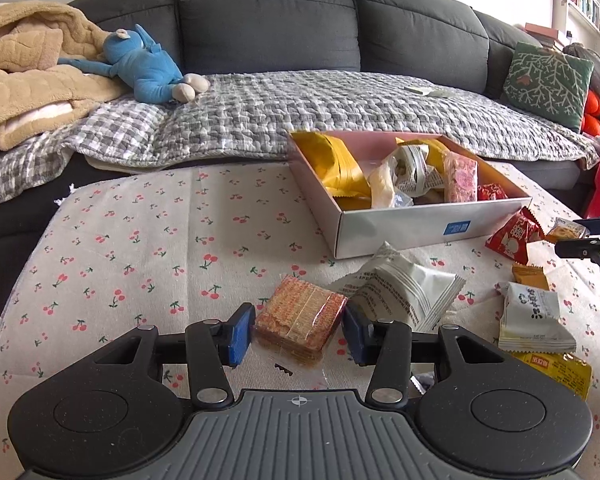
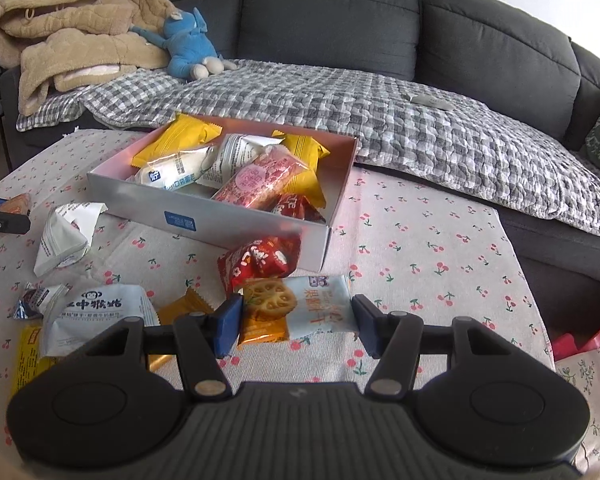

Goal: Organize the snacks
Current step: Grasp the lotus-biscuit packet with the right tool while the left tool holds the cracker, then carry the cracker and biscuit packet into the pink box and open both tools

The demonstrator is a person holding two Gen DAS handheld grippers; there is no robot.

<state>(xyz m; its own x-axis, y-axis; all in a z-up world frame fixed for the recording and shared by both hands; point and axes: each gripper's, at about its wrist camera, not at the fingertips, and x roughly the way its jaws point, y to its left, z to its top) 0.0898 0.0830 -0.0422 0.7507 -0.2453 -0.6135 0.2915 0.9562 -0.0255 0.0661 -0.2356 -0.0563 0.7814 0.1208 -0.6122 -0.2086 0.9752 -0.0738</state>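
While my left gripper [image 1: 298, 330] pinches the square clear-wrapped block of tan wafer biscuits [image 1: 300, 322] just above the cherry-print tablecloth [image 1: 140, 240], the slick film may slide between the blue pads [image 1: 240, 332] if I tilt. Both grippers point forward and downward toward the table. My right gripper [image 2: 296, 320] clamps the pale blue lotus-root crisp packet [image 2: 300, 304] by its edges; the soft bag may fold and drop short of the open white cardboard box [image 2: 220, 224], which lies ahead, already part-filled.
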